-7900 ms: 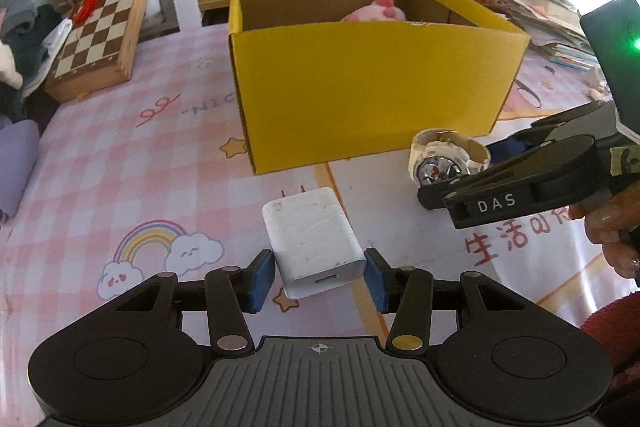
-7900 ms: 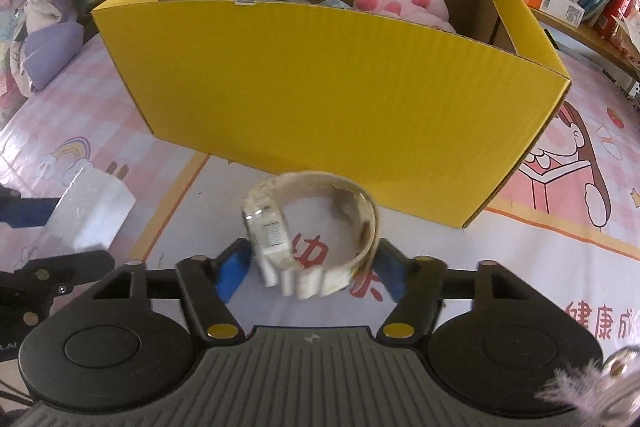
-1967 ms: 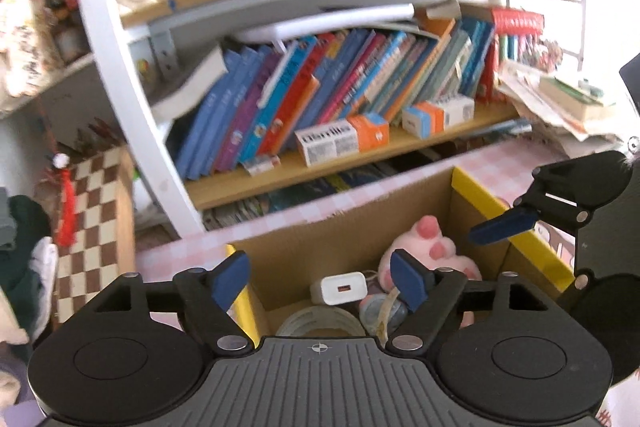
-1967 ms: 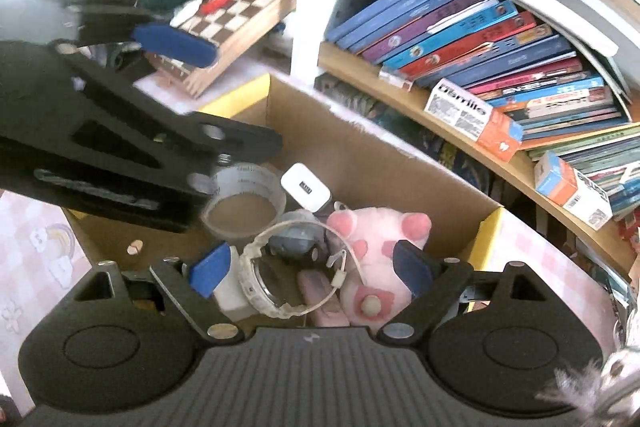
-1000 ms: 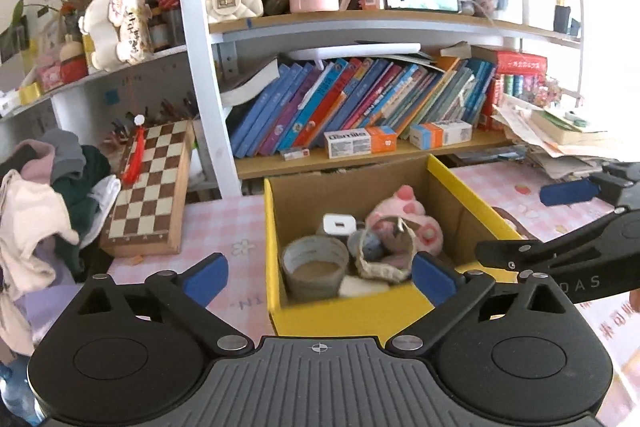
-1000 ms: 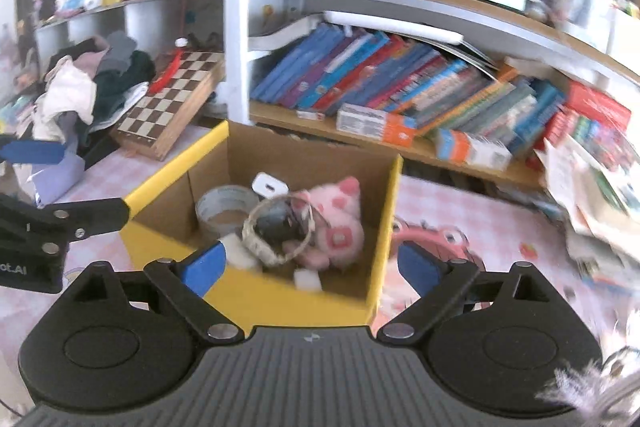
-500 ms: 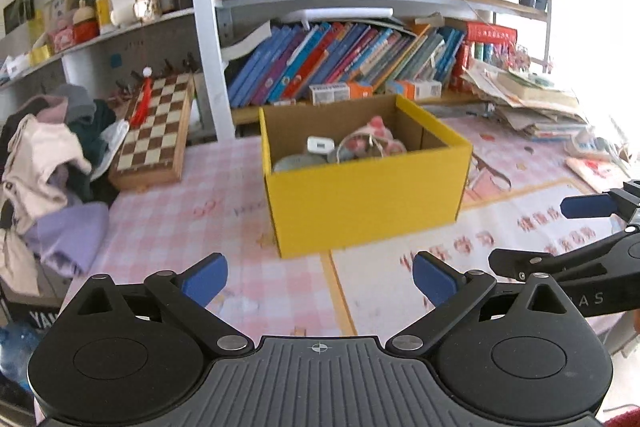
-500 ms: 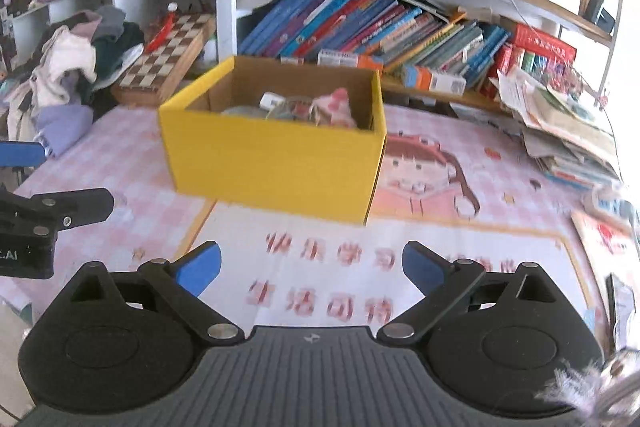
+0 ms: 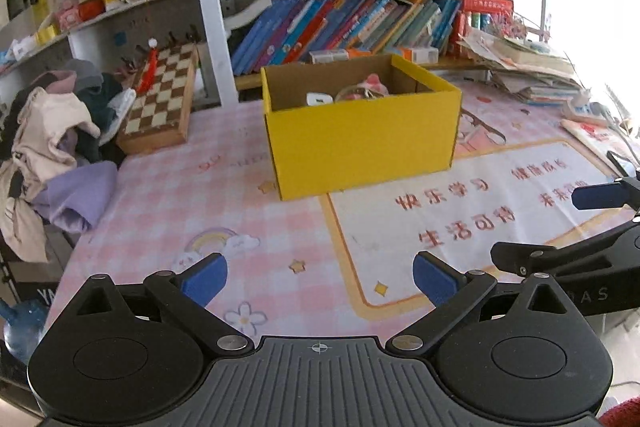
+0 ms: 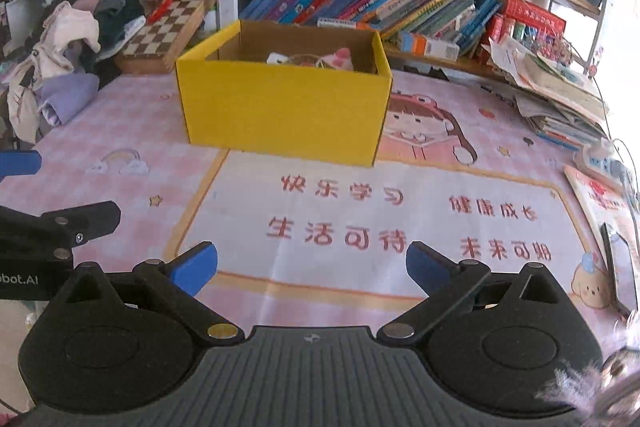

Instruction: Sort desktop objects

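Note:
A yellow cardboard box [image 9: 360,143] stands on the pink desk mat; it also shows in the right wrist view [image 10: 280,111]. Inside it I see a white charger [image 9: 319,99], a pale watch [image 9: 356,93] and a pink plush toy [image 9: 374,83]; the charger [image 10: 276,59] and plush [image 10: 340,61] peek over the rim in the right wrist view. My left gripper [image 9: 318,277] is open and empty, well back from the box. My right gripper [image 10: 312,263] is open and empty, also back from the box, and shows at the right of the left wrist view [image 9: 592,223].
A chessboard [image 9: 160,99] and a pile of clothes [image 9: 52,143] lie at the left. A bookshelf [image 9: 340,23] stands behind the box. Stacked papers and books [image 10: 560,95] sit at the right, with a phone [image 10: 618,267] near the right edge.
Both grippers dropped the charger and watch into the box, then pulled back and down. In the last half second they retreated slightly more; the jaws stay open.

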The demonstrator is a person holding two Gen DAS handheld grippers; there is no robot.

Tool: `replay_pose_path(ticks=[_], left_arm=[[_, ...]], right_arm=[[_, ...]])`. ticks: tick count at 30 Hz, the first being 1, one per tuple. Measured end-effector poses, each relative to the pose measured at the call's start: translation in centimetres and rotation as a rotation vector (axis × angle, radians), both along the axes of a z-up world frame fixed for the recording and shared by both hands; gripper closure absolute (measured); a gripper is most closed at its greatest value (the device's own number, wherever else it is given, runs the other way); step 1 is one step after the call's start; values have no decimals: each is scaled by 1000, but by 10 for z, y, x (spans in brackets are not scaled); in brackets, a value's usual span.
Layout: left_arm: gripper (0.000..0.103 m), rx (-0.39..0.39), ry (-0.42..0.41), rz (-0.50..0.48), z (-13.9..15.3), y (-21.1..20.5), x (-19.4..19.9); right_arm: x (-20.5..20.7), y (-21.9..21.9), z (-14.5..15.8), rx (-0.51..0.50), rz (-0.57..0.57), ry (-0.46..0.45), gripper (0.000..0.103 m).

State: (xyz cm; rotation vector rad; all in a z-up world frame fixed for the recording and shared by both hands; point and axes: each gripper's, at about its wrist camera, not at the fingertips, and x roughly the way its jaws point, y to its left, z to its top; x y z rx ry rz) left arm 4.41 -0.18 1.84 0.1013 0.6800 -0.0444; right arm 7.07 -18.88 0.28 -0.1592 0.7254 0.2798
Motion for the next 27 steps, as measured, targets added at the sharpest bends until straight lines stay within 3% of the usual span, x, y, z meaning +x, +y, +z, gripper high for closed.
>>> replay_pose_path(ticks=[9, 27], left_arm=[[2, -7, 65, -12, -11, -7, -7], [0, -32, 83, 1, -12, -6, -17]], right_arm=[[-5, -6, -6, 6, -32, 35, 0], [-14, -2, -5, -6, -17, 28, 0]])
